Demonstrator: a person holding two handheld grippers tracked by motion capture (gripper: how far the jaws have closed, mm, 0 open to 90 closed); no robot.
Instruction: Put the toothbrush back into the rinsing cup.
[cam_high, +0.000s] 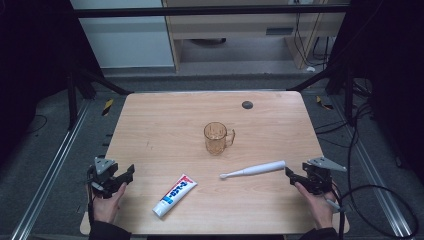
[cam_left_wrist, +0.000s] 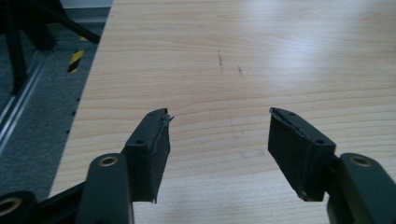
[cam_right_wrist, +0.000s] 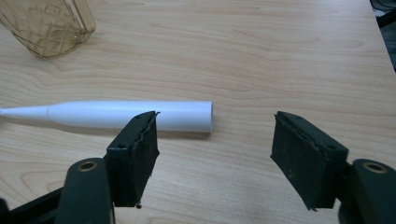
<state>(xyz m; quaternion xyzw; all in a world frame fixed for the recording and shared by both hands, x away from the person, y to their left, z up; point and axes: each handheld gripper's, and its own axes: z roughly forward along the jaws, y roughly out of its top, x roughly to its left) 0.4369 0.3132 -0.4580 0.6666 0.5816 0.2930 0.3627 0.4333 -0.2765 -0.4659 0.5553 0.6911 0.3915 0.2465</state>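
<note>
High view: a wooden table (cam_high: 150, 125) carries four items. An amber see-through mug (cam_high: 217, 138) stands upright near the middle, its handle turned toward the right. A white electric toothbrush (cam_high: 254, 170) lies flat in front of the mug and to its right, brush head toward the centre, thick end toward the right edge. A toothpaste tube (cam_high: 174, 195) lies flat to the left of the toothbrush and apart from it, slanted, white cap end nearest the person. A small dark round disc (cam_high: 247, 105) sits in the far part of the tabletop. The left gripper (cam_high: 131, 172), held in the person's left hand (cam_high: 107, 202), sits at the near left edge, jaws apart, near the tube but not touching it. The right gripper (cam_high: 288, 171), held in the right hand (cam_high: 316, 202), sits at the near right edge, its tips just beside the thick end of the toothbrush; contact cannot be told from here. Left gripper view: the left gripper (cam_left_wrist: 218, 114) has its jaws spread wide over bare wood, nothing between them. Right gripper view: the right gripper (cam_right_wrist: 215, 115) has its jaws spread wide and grips nothing; the toothbrush (cam_right_wrist: 116, 115) lies crosswise just beyond the tips, its flat thick end ahead of the gap, partly behind one jaw. The lower part of the mug (cam_right_wrist: 49, 25) stands in the upper corner, well apart from the toothbrush.
</note>
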